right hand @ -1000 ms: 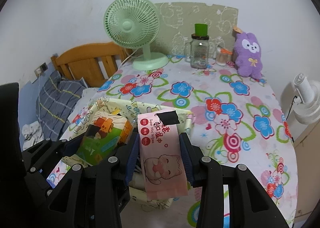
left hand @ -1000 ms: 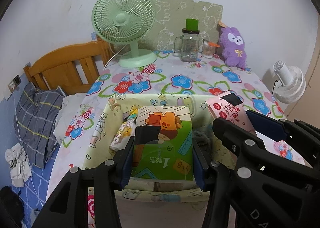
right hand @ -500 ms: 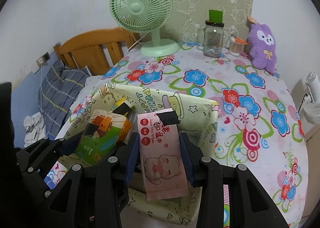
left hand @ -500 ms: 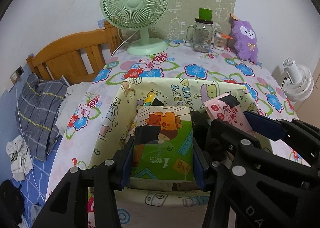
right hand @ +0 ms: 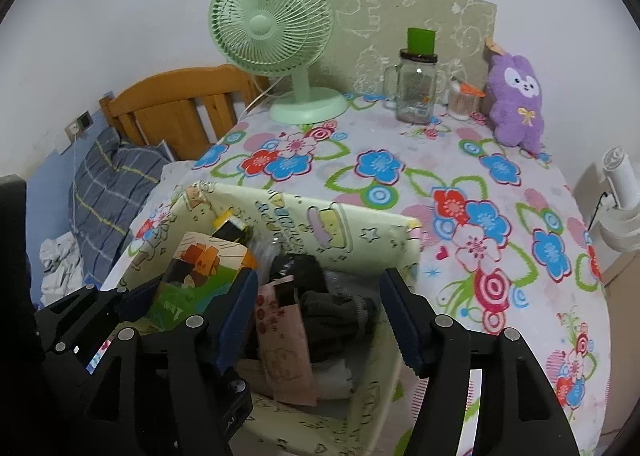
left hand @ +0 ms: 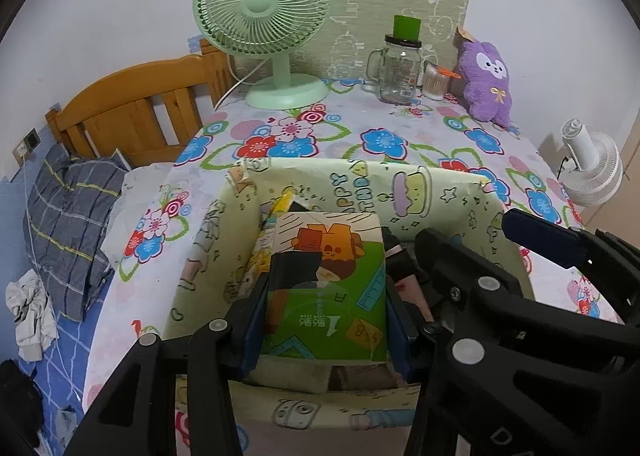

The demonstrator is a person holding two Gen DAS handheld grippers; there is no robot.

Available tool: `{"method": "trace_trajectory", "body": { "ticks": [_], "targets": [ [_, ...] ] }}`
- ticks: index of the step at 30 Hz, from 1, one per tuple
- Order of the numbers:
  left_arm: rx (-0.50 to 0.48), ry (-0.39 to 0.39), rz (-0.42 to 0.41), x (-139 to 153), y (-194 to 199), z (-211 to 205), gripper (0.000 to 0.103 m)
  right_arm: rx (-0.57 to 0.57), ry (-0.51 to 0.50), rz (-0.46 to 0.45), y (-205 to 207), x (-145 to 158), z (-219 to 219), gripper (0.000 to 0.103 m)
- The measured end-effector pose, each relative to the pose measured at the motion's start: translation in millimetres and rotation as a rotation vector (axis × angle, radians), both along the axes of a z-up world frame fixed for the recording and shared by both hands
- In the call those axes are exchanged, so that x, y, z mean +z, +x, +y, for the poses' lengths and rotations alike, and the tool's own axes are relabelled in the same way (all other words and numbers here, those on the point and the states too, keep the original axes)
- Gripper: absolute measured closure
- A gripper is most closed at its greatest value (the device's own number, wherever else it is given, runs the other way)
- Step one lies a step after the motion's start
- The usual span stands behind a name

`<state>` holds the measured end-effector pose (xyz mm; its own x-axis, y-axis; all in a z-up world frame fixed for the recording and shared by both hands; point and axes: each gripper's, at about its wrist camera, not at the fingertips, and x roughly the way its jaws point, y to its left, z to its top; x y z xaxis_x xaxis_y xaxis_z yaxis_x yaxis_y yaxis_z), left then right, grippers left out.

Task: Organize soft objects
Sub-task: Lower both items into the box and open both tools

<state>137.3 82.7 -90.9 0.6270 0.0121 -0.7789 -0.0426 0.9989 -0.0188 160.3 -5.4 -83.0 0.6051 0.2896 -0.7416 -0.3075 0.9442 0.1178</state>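
A pale yellow cartoon-printed fabric storage box is seen directly below both grippers. The green rectangular tissue pack is clamped in the left gripper over the box. The right gripper has just been opening, and the pink flat wipes pack lies released inside the box between its parted jaws.

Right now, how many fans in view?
2. The green desk fan stands at the table's far edge, left of the glass jar. The white fan sits off the table's right side, lower down. Others may be hidden.
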Motion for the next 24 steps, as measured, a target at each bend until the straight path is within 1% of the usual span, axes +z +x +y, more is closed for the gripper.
{"method": "trace_trajectory", "body": {
  "ticks": [10, 16, 18, 20, 22, 24],
  "targets": [
    [-0.030, -0.011, -0.010, 2, 6, -21, 0.050, -0.042, -0.006, -0.004, 2, 1, -23, 0.035],
    [-0.021, -0.013, -0.001, -3, 12, -29, 0.050, -0.057, -0.001, 0.011, 5, -3, -35, 0.035],
    [-0.021, -0.017, -0.001, -4, 12, -31, 0.045, -0.059, 0.003, 0.015, 6, -5, -38, 0.035],
    [-0.018, -0.014, -0.005, -3, 12, -34, 0.033, -0.061, 0.009, 0.020, 7, -6, -40, 0.035],
    [-0.018, -0.008, -0.016, -2, 11, -36, 0.024, -0.060, 0.013, 0.025, 7, -7, -42, 0.035],
    [-0.021, -0.002, -0.025, -1, 10, -38, 0.020, -0.060, 0.019, 0.028, 7, -9, -44, 0.032]
  ]
}}
